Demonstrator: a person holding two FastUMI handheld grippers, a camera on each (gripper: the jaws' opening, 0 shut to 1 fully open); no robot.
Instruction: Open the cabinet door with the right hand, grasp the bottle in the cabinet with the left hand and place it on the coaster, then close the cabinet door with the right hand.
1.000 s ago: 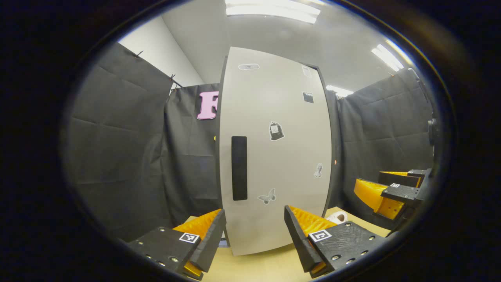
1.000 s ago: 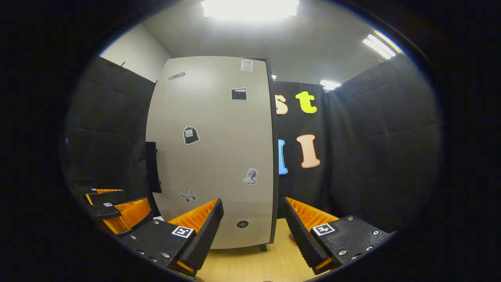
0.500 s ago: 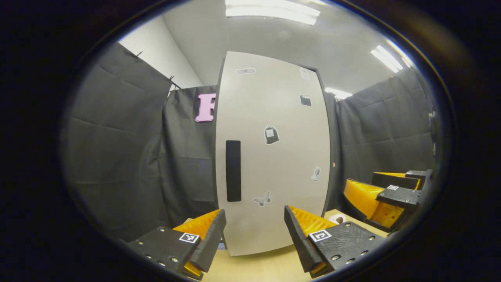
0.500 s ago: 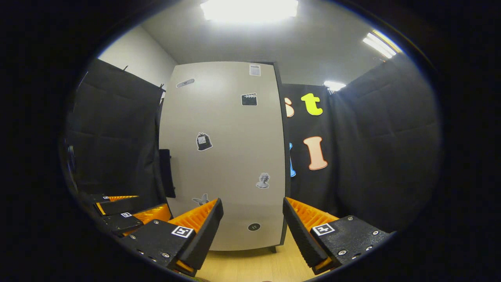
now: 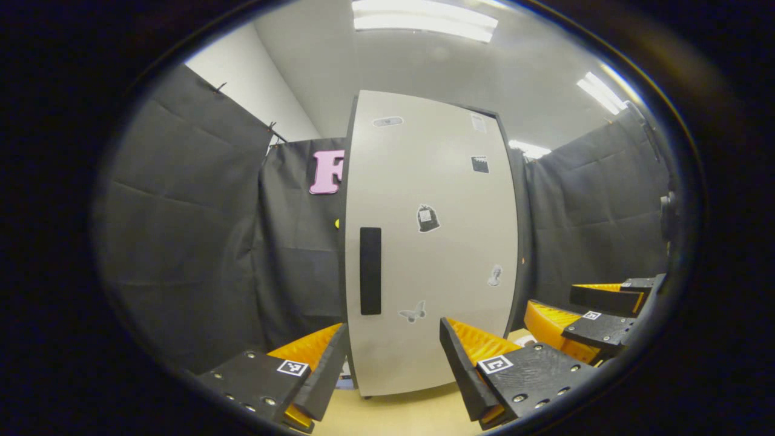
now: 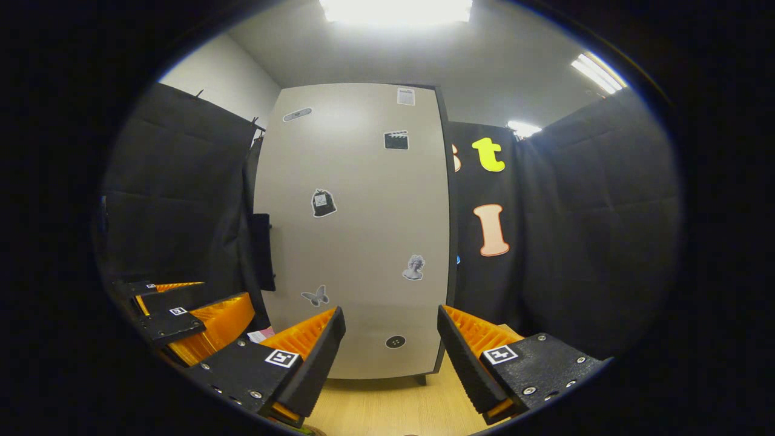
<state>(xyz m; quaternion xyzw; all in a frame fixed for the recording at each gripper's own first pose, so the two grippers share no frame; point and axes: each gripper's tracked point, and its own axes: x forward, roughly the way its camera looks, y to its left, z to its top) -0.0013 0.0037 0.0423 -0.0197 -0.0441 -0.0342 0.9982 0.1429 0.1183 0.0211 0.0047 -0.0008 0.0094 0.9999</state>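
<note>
Both views shift slightly versus earlier, door shut so bottle presumably hidden inside, left gripper and right gripper gaping, empty, facing it, right nearest for handle pull.

Cabinet door pale grey, black handle, monochrome stickers; table light wood-grain.

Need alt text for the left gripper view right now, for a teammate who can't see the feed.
A tall pale cabinet door, shut, with a dark vertical handle and small stickers, stands on a wooden table straight ahead of the open left tool. The right tool is at the lower right, beside the cabinet.
</note>
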